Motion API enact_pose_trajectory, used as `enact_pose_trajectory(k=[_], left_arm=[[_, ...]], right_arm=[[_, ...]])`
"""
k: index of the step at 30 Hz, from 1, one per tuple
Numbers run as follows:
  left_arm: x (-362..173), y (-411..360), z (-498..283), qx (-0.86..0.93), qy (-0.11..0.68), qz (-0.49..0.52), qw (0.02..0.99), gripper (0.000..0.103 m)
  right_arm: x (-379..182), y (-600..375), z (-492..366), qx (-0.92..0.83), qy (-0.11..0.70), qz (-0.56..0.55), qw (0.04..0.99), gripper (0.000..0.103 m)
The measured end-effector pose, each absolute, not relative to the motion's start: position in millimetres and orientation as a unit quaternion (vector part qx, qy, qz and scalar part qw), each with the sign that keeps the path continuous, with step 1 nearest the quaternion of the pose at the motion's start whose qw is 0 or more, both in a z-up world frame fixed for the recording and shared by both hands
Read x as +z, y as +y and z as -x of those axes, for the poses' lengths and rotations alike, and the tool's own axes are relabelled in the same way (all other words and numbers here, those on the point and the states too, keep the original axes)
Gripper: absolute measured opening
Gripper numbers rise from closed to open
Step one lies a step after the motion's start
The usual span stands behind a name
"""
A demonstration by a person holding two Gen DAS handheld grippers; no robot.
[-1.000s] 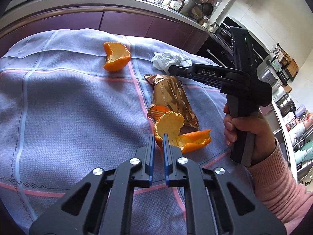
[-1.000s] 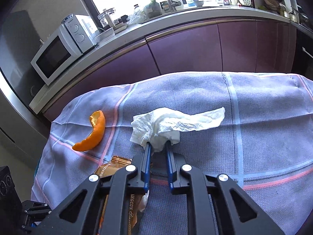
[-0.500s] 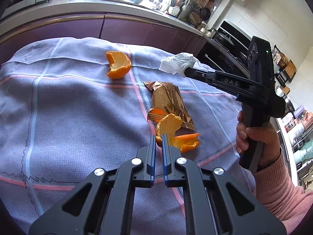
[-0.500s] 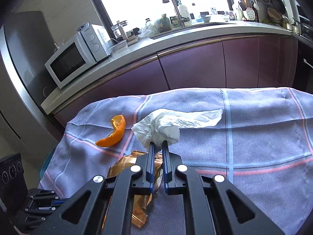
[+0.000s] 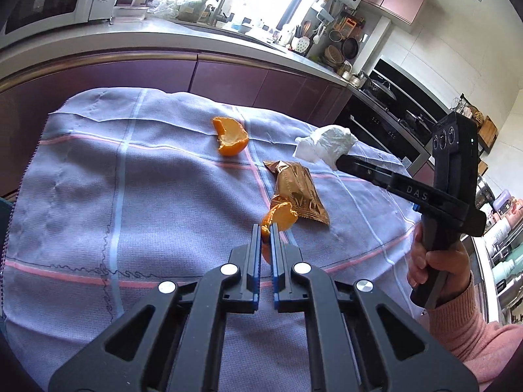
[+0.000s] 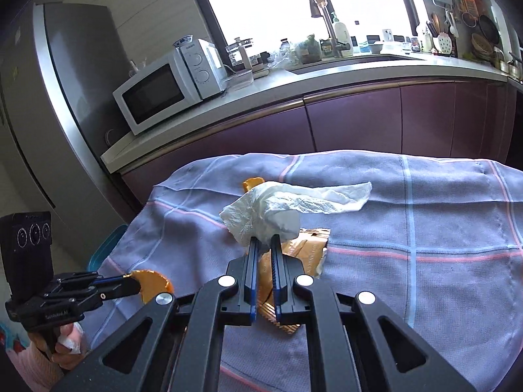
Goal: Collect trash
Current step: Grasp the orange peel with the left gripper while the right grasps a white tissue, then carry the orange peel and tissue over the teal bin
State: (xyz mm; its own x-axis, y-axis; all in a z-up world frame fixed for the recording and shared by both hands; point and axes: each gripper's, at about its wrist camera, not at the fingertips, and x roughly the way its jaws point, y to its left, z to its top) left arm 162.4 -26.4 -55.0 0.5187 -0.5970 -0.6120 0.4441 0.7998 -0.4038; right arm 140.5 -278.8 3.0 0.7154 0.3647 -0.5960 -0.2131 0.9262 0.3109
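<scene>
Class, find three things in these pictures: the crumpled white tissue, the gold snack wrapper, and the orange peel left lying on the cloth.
crumpled white tissue (image 6: 278, 205), right wrist view, on its bunched middle.
gold snack wrapper (image 5: 295, 189), left wrist view, on its flat centre.
orange peel (image 5: 230, 135), left wrist view, on its pale inner hollow.

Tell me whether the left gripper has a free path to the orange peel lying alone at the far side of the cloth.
Probably not yet: the left gripper is shut on another peel piece. The way to the far peel over the cloth looks unobstructed, with the gold wrapper off to the right.
</scene>
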Motion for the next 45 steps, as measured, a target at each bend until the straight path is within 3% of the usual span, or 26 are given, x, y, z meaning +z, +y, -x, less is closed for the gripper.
enact_pose_trajectory(k=[45], left_arm=[[16,216,-86,-0.096,0.288,0.158,0.940,0.005]], right_arm=[[20,-54,-130,0.365,0.358,0.003,0.860,0.006]])
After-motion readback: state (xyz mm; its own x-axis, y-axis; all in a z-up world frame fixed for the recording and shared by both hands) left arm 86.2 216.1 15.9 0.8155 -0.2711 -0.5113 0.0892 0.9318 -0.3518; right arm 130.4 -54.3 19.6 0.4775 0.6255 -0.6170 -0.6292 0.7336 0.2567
